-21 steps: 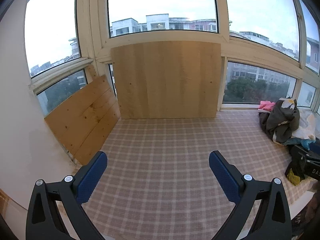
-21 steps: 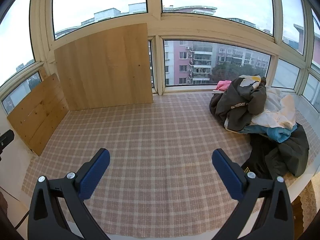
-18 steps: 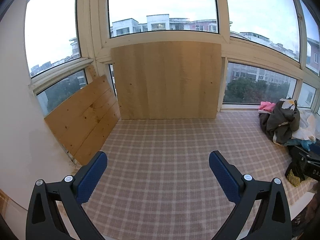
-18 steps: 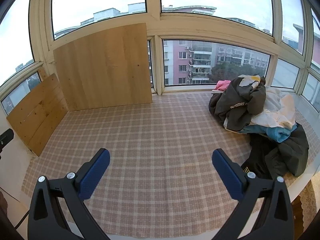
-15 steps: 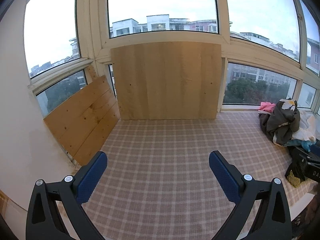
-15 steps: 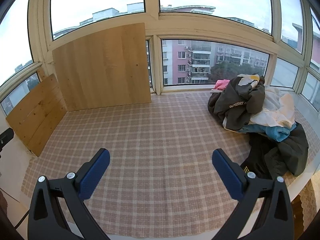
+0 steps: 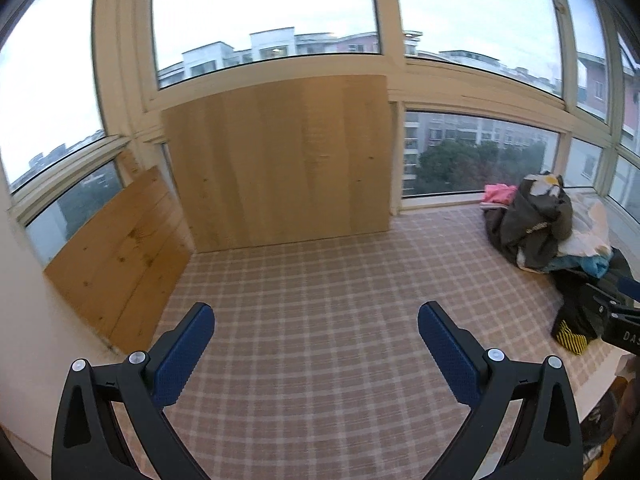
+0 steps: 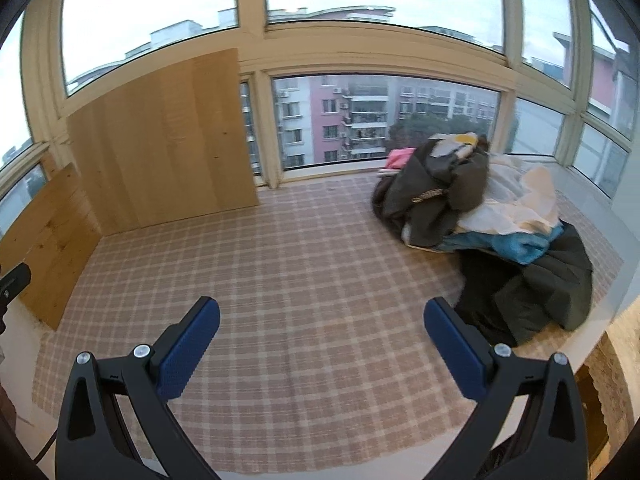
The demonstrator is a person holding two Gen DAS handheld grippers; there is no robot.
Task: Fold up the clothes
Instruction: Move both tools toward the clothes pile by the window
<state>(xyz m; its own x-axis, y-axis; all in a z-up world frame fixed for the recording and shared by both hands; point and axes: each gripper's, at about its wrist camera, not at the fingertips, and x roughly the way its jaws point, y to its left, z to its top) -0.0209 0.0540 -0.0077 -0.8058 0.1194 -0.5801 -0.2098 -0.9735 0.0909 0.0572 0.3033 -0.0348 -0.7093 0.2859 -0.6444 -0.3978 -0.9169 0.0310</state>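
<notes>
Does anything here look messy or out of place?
Yes: the clothes sit in a jumbled, unfolded heap at the right end of the checked mat. Two wooden boards lean against the windows, covering part of the glass.

Soft gray daylight, round fisheye pictures

Light comes in through the big windows (image 7: 264,12) at the far side, and the sky is so bright it looks white. Shadows are faint. Edges bend and go dark in the corners. The pile of clothes (image 8: 480,216) looks a bit blurry.
</notes>
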